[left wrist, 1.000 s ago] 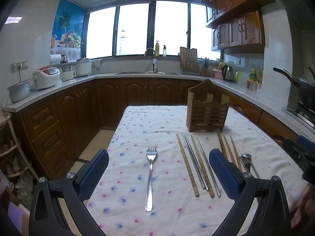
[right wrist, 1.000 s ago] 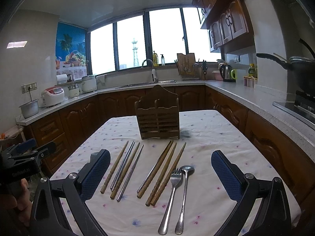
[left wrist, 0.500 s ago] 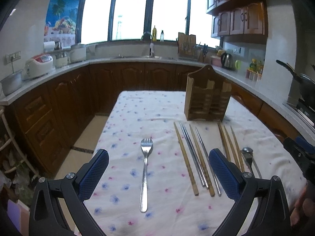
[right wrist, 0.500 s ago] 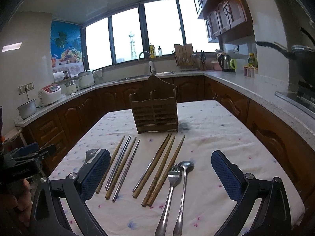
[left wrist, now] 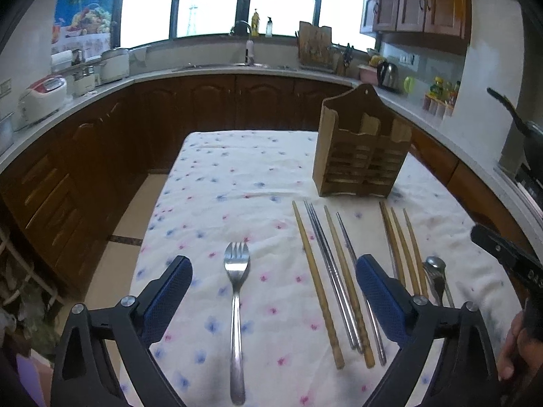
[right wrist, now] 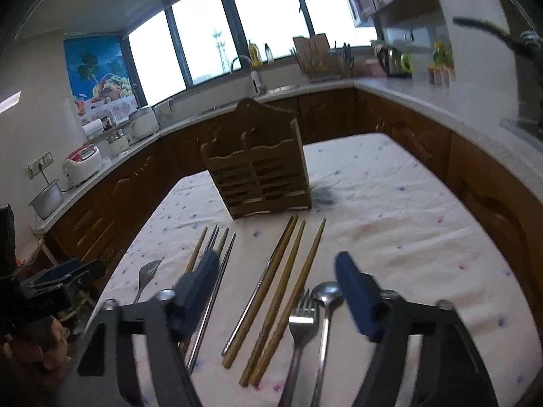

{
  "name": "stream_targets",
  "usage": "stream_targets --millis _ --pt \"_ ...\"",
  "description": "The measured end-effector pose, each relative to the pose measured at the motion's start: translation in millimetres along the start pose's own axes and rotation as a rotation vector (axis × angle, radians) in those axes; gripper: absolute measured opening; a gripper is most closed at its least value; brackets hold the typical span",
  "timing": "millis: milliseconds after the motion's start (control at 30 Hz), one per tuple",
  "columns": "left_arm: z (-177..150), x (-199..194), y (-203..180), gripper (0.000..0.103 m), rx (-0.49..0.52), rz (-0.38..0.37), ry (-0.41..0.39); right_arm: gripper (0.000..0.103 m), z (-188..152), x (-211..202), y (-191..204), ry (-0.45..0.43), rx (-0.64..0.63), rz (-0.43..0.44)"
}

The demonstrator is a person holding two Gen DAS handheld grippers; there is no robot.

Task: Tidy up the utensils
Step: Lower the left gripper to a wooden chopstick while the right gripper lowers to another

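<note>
left tool (left wrist: 273,286) over floral tablecloth (left wrist: 237,176), dark kitchen cabinets (left wrist: 210,101)

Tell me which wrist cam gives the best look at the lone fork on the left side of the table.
Left wrist view: the lone stainless steel fork lies centred and sharp, visible from tines to handle end, on the floral tablecloth. The right wrist view shows only its tines and neck at the left; the handle is hidden behind the gripper finger and the frame is blurred.
</note>
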State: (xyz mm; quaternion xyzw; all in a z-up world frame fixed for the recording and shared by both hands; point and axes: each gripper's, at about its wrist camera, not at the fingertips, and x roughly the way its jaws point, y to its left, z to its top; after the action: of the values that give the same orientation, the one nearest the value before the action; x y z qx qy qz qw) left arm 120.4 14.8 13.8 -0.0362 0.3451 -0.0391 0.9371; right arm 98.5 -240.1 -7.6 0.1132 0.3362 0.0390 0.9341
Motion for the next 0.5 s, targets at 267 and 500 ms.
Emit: stream_targets --millis 267,500 --pt "27.0 40.2 -1.7 0.083 0.013 -0.014 0.081 0.033 20.3 45.4 1.9 0.089 0.025 0.04" --pt "51.2 89.5 6.0 0.074 -0.006 -0.02 0.17 0.021 36.2 97.4 -2.5 0.194 0.045 0.028"
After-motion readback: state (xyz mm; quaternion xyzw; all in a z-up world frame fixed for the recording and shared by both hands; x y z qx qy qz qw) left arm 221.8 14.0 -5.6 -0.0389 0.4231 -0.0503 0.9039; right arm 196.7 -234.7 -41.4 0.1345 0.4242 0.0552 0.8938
